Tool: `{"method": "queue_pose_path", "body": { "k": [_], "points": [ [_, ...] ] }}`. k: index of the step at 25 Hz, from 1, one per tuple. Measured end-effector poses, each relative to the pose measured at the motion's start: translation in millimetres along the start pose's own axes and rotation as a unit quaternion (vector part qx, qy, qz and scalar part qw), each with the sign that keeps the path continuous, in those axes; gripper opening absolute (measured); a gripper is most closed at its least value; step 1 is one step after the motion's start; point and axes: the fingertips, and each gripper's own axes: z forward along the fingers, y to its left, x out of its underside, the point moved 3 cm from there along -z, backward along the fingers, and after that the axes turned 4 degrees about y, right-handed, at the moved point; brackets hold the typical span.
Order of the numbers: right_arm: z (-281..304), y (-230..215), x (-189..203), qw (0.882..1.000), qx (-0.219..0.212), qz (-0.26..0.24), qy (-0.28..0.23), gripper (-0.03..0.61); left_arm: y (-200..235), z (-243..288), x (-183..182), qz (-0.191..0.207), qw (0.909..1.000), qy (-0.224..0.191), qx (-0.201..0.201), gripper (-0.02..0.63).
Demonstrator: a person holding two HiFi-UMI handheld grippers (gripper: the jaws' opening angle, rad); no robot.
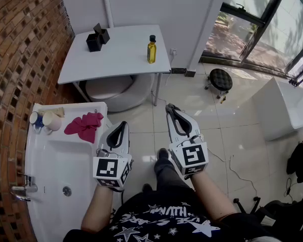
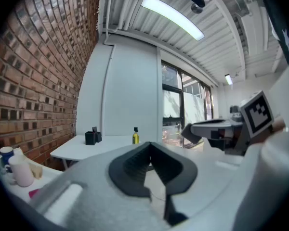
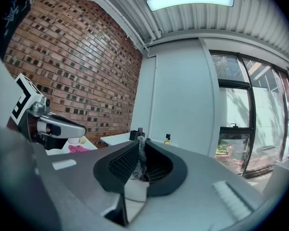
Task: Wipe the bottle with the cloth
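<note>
On the sink counter [image 1: 50, 170], left of the left gripper [image 1: 121, 127] (jaws pressed together and empty, as were those of the right gripper [image 1: 170, 109]), lay the pink cloth [image 1: 84, 125]; the upright bottle [image 1: 151, 50] stood on the table [image 1: 121, 57] well ahead.

bottle [image 1: 151, 50]: glossy, clear (glass or plastic, unclear) | cloth [image 1: 84, 125]: soft matt fabric | wall [image 1: 20, 44]: rough brick

Bottle [image 1: 151, 50] on table [image 1: 129, 59], right of box [image 1: 97, 38]; cloth [image 1: 84, 126] on sink [image 1: 55, 163], beside cups [image 1: 46, 120].
</note>
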Motion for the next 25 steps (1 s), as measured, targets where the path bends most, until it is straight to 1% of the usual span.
{"method": "queue_pose_path", "body": {
  "k": [3,6,13,16,20,22,25],
  "points": [
    [23,-21,7,1.0,0.005,-0.012,-0.003,0.038,9,24,3,-0.004,1.0,0.003,-0.007,0.0],
    [55,-41,7,1.0,-0.002,-0.009,-0.013,0.038,22,54,0,-0.003,0.9999,0.002,-0.016,0.0],
    [152,-107,-9,0.999,-0.013,0.002,-0.035,0.038,53,159,-19,0.002,0.9995,-0.001,-0.03,0.0],
    [193,-136,-12,0.999,-0.033,-0.001,-0.032,0.038,64,212,-26,0.0,0.9994,0.005,-0.034,0.0],
    [245,-173,-11,0.998,-0.054,-0.002,-0.025,0.038,69,277,-26,0.0,0.9997,0.015,-0.019,0.0],
    [268,-187,-11,0.997,-0.074,-0.001,-0.019,0.038,76,303,-26,-0.003,0.9993,0.023,-0.029,0.0],
    [295,-197,-11,0.993,-0.118,0.001,-0.001,0.038,86,328,-27,-0.008,0.998,0.035,-0.053,0.002]
  ]
}}
